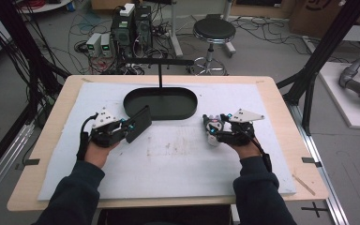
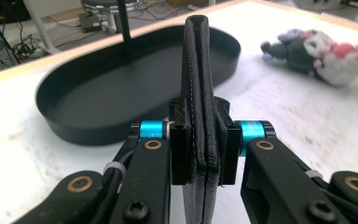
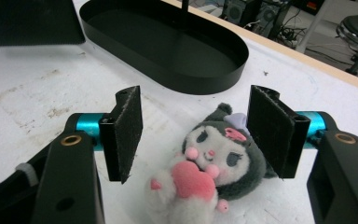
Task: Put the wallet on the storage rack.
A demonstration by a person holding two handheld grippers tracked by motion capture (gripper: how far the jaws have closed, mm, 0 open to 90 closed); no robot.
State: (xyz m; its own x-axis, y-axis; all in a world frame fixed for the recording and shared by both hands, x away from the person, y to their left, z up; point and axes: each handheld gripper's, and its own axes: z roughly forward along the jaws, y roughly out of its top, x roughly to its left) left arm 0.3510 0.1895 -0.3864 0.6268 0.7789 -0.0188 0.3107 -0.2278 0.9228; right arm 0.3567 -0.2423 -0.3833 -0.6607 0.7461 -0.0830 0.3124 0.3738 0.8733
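Observation:
A black leather wallet (image 2: 198,84) stands on edge, pinched between the pads of my left gripper (image 2: 199,140), which is shut on it. In the high view the left gripper (image 1: 127,126) holds the wallet (image 1: 138,123) just off the near left end of the black oval tray (image 1: 168,104). A small grey and white plush toy (image 3: 209,163) with a pink heart lies on the white mat. My right gripper (image 3: 198,133) is open, one pad on each side of the toy, and the left pad stands clear of it. The high view shows the right gripper (image 1: 212,130) at the plush toy (image 1: 213,127).
The tray (image 3: 168,42) has a thin black post (image 1: 160,75) rising from its far side. A white mat (image 1: 178,159) covers most of the wooden table (image 1: 56,108). Beyond the table are a stool (image 1: 214,32), cables and electronics on the floor.

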